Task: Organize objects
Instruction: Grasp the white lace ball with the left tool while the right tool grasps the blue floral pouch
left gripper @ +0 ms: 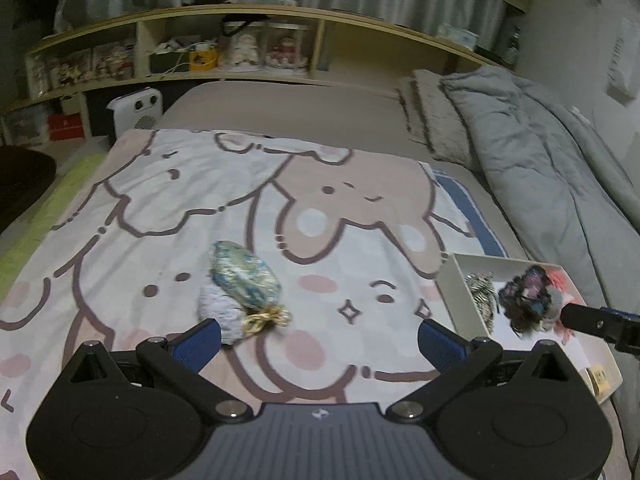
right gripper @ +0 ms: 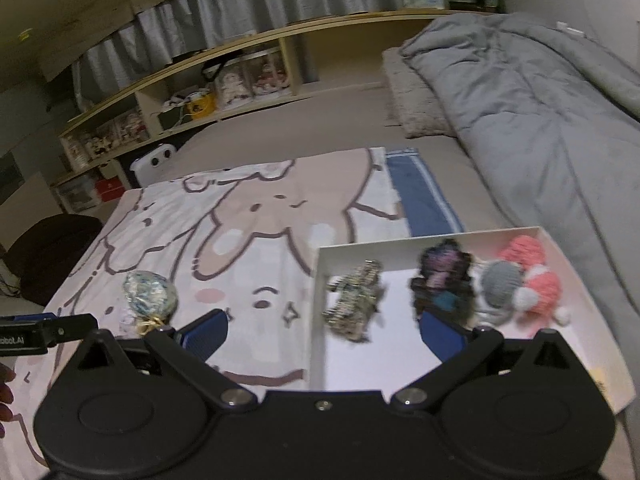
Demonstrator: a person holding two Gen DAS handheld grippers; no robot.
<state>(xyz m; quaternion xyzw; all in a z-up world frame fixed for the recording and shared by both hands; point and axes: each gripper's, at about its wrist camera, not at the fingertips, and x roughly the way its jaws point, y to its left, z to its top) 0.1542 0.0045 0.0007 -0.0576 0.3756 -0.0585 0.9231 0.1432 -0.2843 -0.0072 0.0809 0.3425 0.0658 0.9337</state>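
A blue-green patterned pouch (left gripper: 244, 277) with a gold tie lies on the cartoon blanket (left gripper: 160, 208), partly on a pale fuzzy item (left gripper: 218, 312). My left gripper (left gripper: 320, 344) is open just short of them, its left finger beside the fuzzy item. A white box (right gripper: 320, 320) on the right holds a striped scrunchie (right gripper: 354, 300), a dark multicoloured one (right gripper: 442, 280), a grey one (right gripper: 500, 284) and a pink knitted one (right gripper: 536, 276). My right gripper (right gripper: 322, 336) hangs open over the box's near left wall. The pouch (right gripper: 150, 294) also shows at left in the right wrist view.
A rumpled grey duvet (left gripper: 540, 160) runs along the right side of the bed. Wooden shelves (left gripper: 240, 52) with figurines stand beyond the bed's far end. A white appliance (left gripper: 136, 112) and a dark chair (right gripper: 48, 256) sit at the left.
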